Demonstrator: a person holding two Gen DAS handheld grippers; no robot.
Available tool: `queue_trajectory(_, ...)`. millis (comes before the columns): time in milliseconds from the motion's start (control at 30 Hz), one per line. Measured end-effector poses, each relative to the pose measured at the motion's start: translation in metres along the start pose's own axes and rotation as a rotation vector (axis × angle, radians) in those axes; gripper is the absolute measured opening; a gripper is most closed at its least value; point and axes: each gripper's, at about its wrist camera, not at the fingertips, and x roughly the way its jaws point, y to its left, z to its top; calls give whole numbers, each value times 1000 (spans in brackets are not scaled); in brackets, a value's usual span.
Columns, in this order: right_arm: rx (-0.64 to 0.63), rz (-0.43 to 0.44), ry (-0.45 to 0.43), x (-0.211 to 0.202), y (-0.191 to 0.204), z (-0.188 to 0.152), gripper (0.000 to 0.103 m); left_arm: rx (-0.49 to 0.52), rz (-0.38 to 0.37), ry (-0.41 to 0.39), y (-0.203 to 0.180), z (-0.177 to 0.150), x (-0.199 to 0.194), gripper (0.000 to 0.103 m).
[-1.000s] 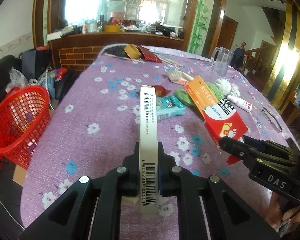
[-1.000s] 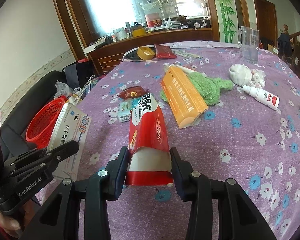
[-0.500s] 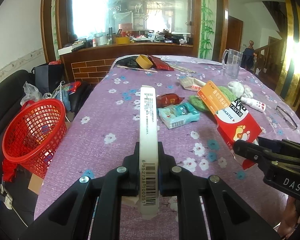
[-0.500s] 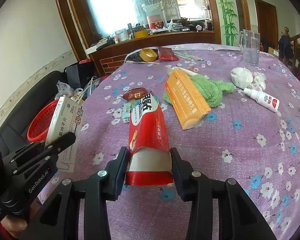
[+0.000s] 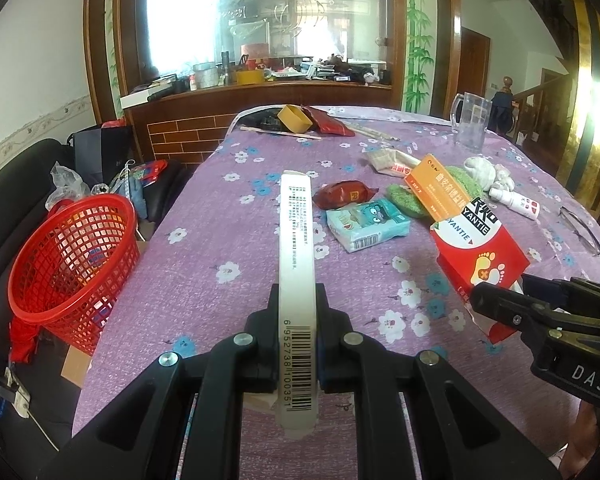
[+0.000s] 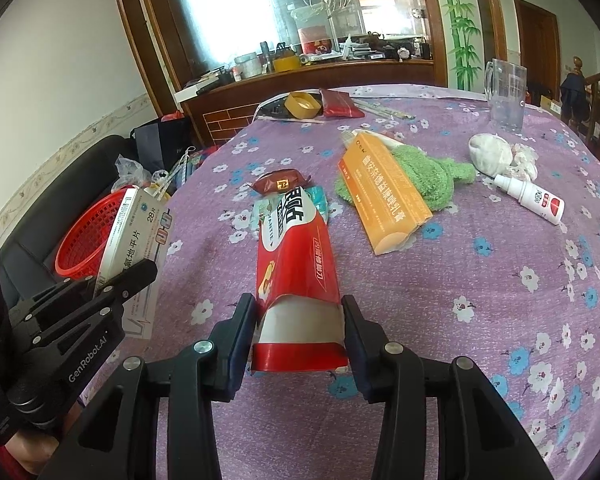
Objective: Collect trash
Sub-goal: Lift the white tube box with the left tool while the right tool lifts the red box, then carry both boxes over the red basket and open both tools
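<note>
A: Fingers first, left wrist view: left fingers (image 5: 297, 344) clamped narrow on the white box (image 5: 296, 264), gripped across its thin edge. Long axis runs straight out along the fingers, barcode end nearest the camera.

B: And the basket?

A: Red basket (image 5: 72, 256) sits off the worktop (image 5: 204, 280) edge, left of the fingers and lower, mouth tilted toward the worktop. So my read is the next move is a swing left past the edge, then release. Left hand is the nearer one.

B: Right hand in that view?

A: Right gripper (image 5: 500, 304) comes in from the right, holding the red box (image 5: 482, 252) above the cloth. Well apart from the basket, with the left gripper between.

B: Right wrist view?

A: Right fingers (image 6: 298, 320) at medium width on the red box (image 6: 296, 264), pads against both sides of its open end; the jaws have just been easing apart slightly, box between them. Long axis also points straight ahead. Left gripper (image 6: 112, 284) with the white box (image 6: 136, 240) is at far left; the basket (image 6: 88, 236) shows just behind it, partly hidden.

B: Rest of the trash?

A: Orange box (image 6: 384, 196), brown wrapper (image 6: 280, 182), tissue pack (image 5: 366, 222) lie ahead on the worktop, not yet picked.
</note>
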Motion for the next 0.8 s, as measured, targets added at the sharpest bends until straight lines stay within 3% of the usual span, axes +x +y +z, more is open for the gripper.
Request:
queue_trajectory(533, -18, 2, 18, 6, 9, 0, 48, -31, -12, 4, 13, 1, 1, 12)
queue_trajectory(800, -36, 64, 54, 12, 25, 11, 48, -85, -33, -17, 41, 13, -15, 12)
